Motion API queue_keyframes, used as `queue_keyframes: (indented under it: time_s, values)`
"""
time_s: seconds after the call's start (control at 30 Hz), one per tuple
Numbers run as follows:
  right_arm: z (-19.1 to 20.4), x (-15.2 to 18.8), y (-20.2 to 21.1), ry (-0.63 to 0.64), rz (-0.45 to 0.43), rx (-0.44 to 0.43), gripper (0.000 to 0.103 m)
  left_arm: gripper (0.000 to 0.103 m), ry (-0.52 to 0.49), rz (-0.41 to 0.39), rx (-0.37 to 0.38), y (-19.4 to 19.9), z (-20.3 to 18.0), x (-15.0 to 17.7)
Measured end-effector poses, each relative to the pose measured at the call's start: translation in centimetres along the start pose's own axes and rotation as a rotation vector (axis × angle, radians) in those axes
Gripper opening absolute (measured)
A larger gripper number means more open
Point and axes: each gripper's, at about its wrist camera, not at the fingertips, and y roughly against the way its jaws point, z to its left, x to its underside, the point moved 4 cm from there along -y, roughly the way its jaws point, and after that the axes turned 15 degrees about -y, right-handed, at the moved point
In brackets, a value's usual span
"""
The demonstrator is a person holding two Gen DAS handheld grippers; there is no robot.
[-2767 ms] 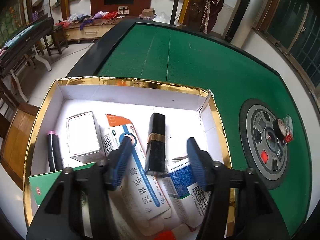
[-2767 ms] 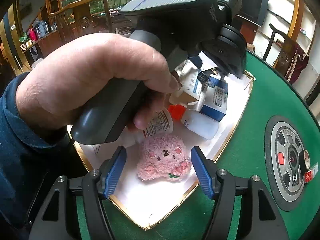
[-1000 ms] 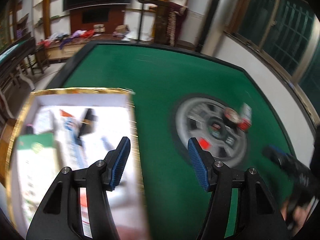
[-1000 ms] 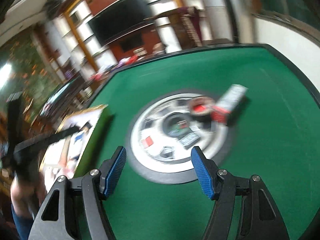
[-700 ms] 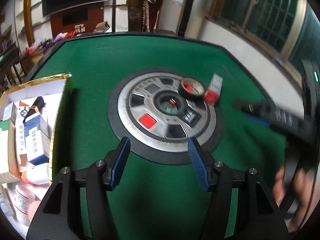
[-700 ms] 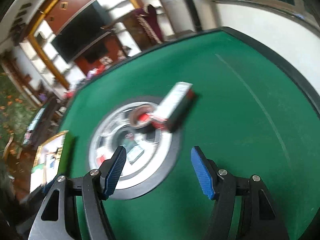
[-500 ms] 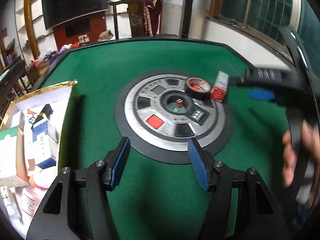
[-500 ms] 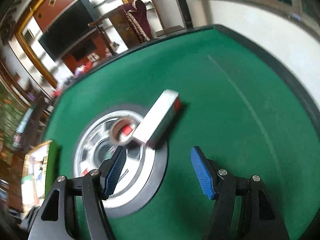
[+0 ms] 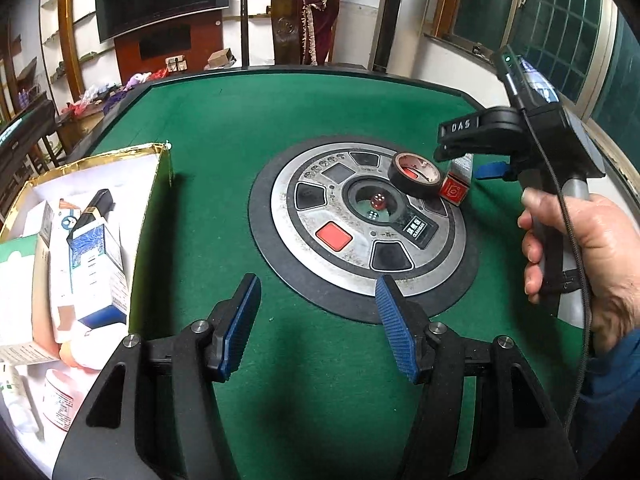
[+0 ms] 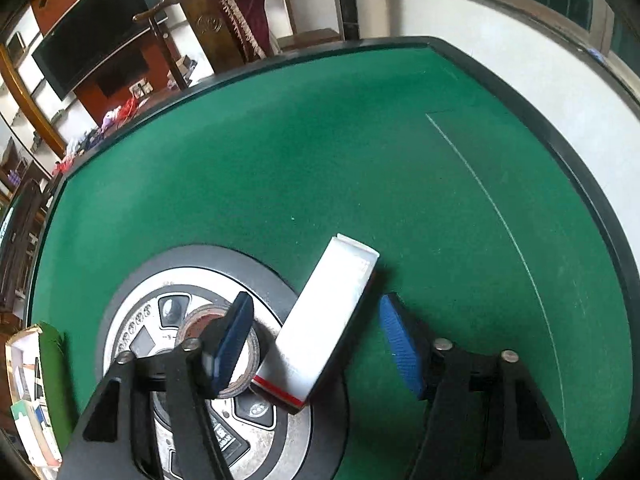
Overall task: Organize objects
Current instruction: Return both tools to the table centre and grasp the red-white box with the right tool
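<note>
A white box with a red end [image 10: 328,320] lies on the green table, half on the round centre panel [image 10: 132,344]; it also shows in the left wrist view [image 9: 456,184]. A black tape roll [image 10: 240,368] lies beside it, also seen in the left wrist view [image 9: 416,175]. My right gripper [image 10: 316,344] is open, its blue fingers on either side of the white box, apart from it. My left gripper [image 9: 316,328] is open and empty over the felt in front of the panel. The right gripper's body [image 9: 520,136] shows over the box.
A gold-rimmed white tray [image 9: 150,200] at the left holds several boxes, a black lipstick [image 9: 96,204] and small bottles. The centre panel [image 9: 360,224] has a dice dome and a red button. Chairs, a TV cabinet and windows stand beyond the table's raised black edge.
Both grippers left the tray and swung right to the table centre. The right gripper has closed in on the white box, which now lies between its open fingers.
</note>
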Motion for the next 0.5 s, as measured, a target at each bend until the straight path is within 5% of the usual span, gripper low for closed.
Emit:
queue_keyframes:
  time_s: [0.1, 0.2, 0.5]
  values:
    - [-0.2, 0.6, -0.4, 0.039, 0.008, -0.011, 0.050, 0.060, -0.003, 0.002, 0.000, -0.1, -0.1, 0.0]
    - [-0.9, 1.4, -0.1, 0.089, -0.006, -0.017, 0.027, 0.060, -0.004, 0.006, -0.002, -0.1, 0.0, 0.1]
    - [-5.6, 4.9, 4.1, 0.077, -0.030, -0.230, 0.027, 0.060, -0.026, 0.016, 0.018, -0.7, -0.6, 0.1]
